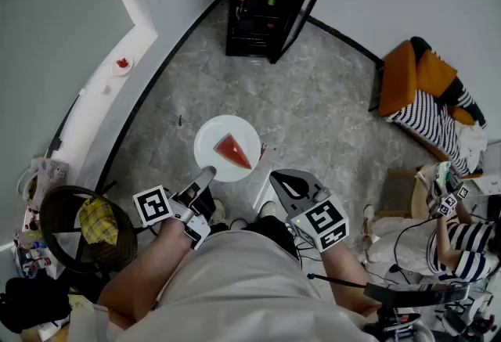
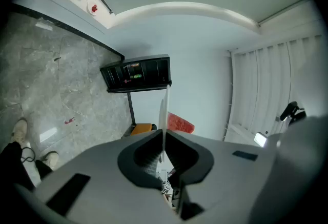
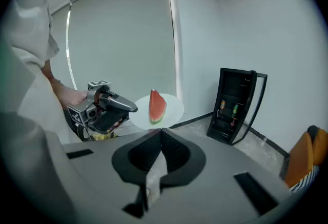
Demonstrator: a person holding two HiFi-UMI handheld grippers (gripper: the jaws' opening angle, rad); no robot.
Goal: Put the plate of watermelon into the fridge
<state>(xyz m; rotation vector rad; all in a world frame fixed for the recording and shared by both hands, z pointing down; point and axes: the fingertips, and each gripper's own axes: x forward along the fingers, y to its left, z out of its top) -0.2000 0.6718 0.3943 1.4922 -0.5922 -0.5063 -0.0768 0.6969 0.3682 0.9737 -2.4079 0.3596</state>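
Your plate with the watermelon slice hangs well short of the open fridge straight ahead, near rim pinched in your left gripper, while your right gripper hangs alongside, pressed together, empty.

- Head view: from above the person, facing steeply down; the fridge stands well away, at the frame's top.
- Left gripper view: aimed toward the fridge, apparently rolled on its side.
- Right gripper view: faces the fridge, which sits right of centre.
- All three share the fridge and the plate.
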